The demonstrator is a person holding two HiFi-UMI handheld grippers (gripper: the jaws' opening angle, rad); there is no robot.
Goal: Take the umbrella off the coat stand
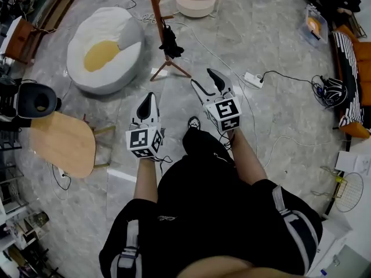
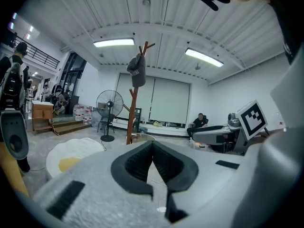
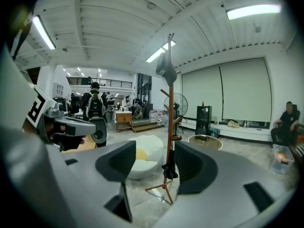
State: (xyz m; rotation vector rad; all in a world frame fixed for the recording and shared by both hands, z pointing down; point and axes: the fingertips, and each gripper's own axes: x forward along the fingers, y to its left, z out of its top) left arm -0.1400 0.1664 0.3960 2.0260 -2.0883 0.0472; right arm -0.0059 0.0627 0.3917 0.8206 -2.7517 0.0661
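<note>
Fingers (image 3: 116, 167) apart (right gripper (image 1: 203, 78)), umbrella (image 3: 169, 168) on coat stand (image 3: 169, 113) well beyond them.

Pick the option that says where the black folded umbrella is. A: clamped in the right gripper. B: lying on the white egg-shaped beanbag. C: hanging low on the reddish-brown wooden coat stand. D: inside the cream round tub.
C: the black folded umbrella hangs from a low peg of the reddish-brown wooden coat stand, apart from the right gripper, whose jaws stand apart and grip nothing.
</note>
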